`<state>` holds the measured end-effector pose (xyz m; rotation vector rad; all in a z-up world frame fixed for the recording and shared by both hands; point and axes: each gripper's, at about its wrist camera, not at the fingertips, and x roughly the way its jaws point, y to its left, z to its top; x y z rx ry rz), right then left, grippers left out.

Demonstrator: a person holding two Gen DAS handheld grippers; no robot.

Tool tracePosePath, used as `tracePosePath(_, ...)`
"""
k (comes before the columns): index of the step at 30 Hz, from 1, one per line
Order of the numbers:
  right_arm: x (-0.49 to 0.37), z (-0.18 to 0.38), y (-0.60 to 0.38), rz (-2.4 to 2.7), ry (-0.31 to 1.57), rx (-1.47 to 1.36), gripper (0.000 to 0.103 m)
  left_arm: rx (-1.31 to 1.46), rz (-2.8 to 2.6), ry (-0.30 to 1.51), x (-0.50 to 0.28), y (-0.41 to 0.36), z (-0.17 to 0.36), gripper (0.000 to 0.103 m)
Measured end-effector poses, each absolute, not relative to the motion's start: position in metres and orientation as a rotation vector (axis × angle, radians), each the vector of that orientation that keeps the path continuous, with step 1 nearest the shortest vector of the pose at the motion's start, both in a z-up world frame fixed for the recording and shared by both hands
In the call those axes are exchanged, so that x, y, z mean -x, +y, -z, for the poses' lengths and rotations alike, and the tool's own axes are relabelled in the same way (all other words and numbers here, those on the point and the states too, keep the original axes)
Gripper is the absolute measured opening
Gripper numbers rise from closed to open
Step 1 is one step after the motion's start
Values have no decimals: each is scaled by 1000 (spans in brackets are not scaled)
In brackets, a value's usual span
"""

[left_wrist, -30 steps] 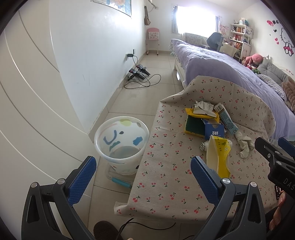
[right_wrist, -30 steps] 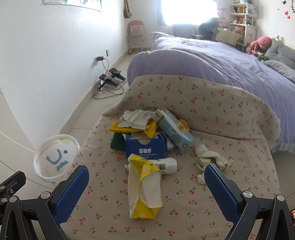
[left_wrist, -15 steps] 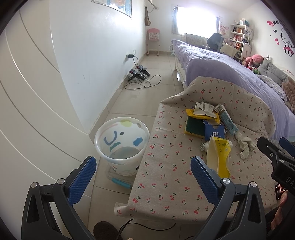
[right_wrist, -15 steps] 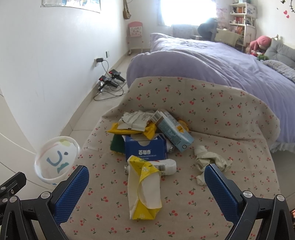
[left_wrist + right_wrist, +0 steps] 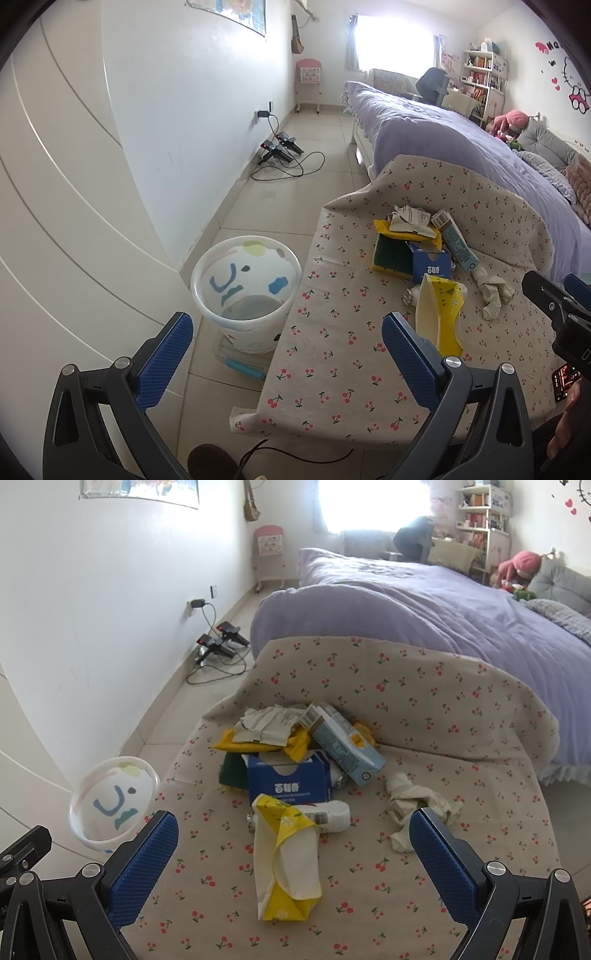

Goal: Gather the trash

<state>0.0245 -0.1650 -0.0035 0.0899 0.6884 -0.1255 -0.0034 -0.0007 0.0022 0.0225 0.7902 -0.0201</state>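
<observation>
A pile of trash lies on a table with a cherry-print cloth (image 5: 461, 738): a yellow and white wrapper (image 5: 286, 853), a blue box (image 5: 288, 781), a white bottle (image 5: 328, 812), a pale blue carton (image 5: 343, 746), torn paper (image 5: 269, 723) and a crumpled white tissue (image 5: 417, 801). A white bin with a cartoon face (image 5: 245, 288) stands on the floor left of the table. My left gripper (image 5: 288, 354) is open and empty above the bin and table edge. My right gripper (image 5: 291, 845) is open and empty, just short of the yellow wrapper.
A bed with a purple cover (image 5: 424, 605) runs behind the table. A white wall (image 5: 184, 110) is on the left. Chargers and cables (image 5: 284, 155) lie on the tiled floor by the wall. A cable (image 5: 295, 452) hangs under the table's front edge.
Both grippers have drifted slightly; the view of the table has barely shifted. Nothing was taken hold of and both stay open.
</observation>
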Motion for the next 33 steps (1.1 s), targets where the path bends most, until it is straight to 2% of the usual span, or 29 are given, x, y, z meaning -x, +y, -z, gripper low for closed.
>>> tracePosePath(14,-24,-6,-165,114,675,-82,103,44,33,784,-2,3,-7,103)
tracePosePath(20,-32,-4,-174,91,728,-82,103,101,60,786,-17,3,-9,103)
tracePosePath(33,-48,-16,-204,144,700,-53,103,68,156,766,-57,-34,-25,103)
